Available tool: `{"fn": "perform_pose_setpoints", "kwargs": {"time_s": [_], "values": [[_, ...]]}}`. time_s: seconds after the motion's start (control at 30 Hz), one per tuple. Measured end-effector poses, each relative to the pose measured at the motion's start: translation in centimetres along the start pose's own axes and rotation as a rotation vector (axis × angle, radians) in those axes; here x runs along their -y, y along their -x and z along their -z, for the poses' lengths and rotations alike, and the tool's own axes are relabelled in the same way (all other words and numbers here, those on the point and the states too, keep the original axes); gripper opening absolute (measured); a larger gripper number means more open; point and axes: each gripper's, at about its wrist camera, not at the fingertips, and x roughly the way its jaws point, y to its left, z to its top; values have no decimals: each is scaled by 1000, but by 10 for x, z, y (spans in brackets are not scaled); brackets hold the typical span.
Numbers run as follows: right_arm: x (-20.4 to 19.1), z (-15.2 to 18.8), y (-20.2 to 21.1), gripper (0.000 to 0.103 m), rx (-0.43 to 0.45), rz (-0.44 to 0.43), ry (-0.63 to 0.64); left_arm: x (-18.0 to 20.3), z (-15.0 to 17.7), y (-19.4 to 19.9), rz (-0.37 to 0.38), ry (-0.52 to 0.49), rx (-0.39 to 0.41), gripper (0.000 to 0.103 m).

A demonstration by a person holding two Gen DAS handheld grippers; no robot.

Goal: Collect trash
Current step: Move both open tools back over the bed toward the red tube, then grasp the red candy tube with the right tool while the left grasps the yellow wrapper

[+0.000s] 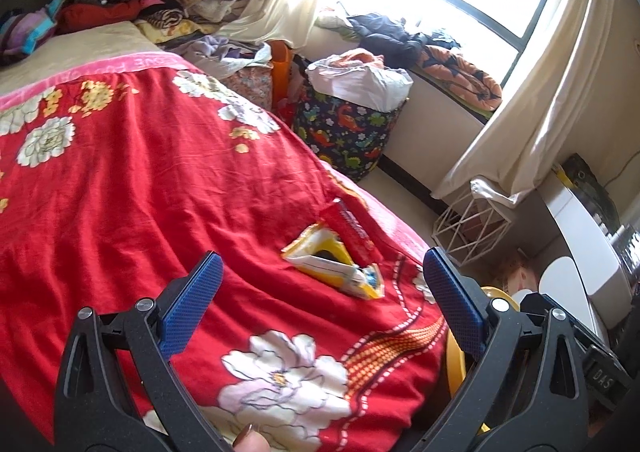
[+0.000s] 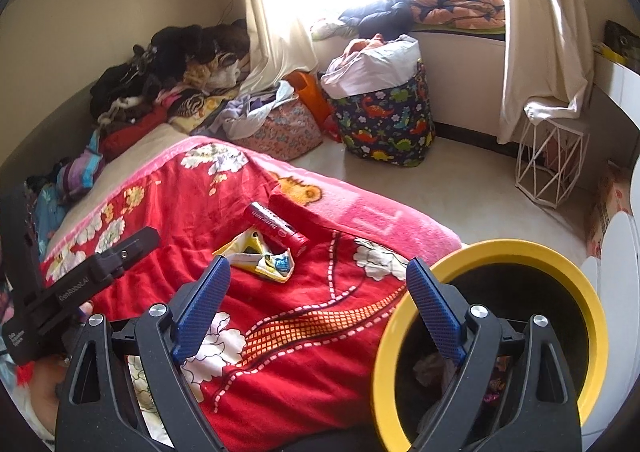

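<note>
Red tube: on red floral blanket ahead of both empty, wide-apart grippers (left, right), long axis diagonal, touching yellow wrapper. Yellow-rimmed bin beside right gripper.

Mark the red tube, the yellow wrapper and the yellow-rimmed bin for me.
red tube (image 2: pixel 278 229), right wrist view, middle of its body
yellow wrapper (image 2: pixel 256 254), right wrist view, its crumpled centre
yellow-rimmed bin (image 2: pixel 504 248), right wrist view, far edge of the rim
</note>
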Motion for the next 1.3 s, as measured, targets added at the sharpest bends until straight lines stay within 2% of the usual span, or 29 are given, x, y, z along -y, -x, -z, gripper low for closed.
{"fn": "perform_pose_setpoints", "kwargs": {"time_s": [0.13, 0.3, 0.37, 0.6, 0.67, 0.87, 1.0, 1.3], "values": [[-13, -6, -19, 87, -19, -11, 45, -13, -3, -2, -16, 16, -13, 92], [-24, -12, -44, 86, -48, -6, 87, -27, -5, -10, -17, 41, -49, 79], [-29, -14, -58, 83, -67, -2, 109, -32, -6, -14, -10, 50, -65, 69], [-40, -17, -105, 73, -138, 15, 187, -43, -5, -30, 4, 67, -119, 52], [-43, -17, -120, 70, -159, 14, 209, -44, -5, -36, 7, 71, -135, 45], [-46, -16, -155, 63, -206, 34, 278, -50, -5, -53, 17, 87, -178, 38], [-43, -15, -174, 60, -239, 45, 291, -50, -7, -66, 24, 93, -202, 38], [-43, -13, -199, 55, -277, 3, 313, -50, -10, -96, 41, 112, -257, 34]]}}
